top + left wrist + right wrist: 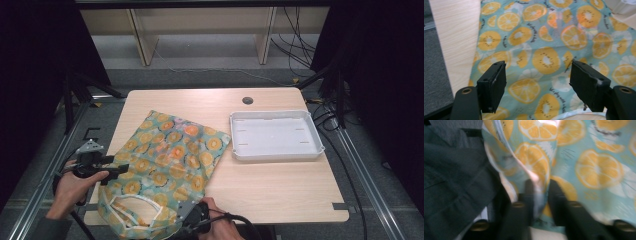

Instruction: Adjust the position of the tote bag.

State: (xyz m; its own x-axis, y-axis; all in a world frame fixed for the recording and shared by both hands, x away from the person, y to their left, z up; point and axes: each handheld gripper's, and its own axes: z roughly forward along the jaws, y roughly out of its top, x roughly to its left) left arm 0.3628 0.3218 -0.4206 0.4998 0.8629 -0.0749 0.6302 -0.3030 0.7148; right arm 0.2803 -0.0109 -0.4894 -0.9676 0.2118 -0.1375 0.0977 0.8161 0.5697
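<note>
The fruit-print bag (167,167) lies at lower left of the worktop (280,190), its opening at the bottom edge. The right gripper (540,195) has its fingers pinched on the bag's rim, though that view is blurred. The left gripper (537,82) hovers with fingers wide apart. Take the opposite rim squarely before lifting.

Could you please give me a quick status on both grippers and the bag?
Left gripper open over fruit-print bag. Right gripper shut on bag's edge. White tray apart.

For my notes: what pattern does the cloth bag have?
Orange citrus slices on light teal cloth bag; clearest in the left gripper view.
</note>
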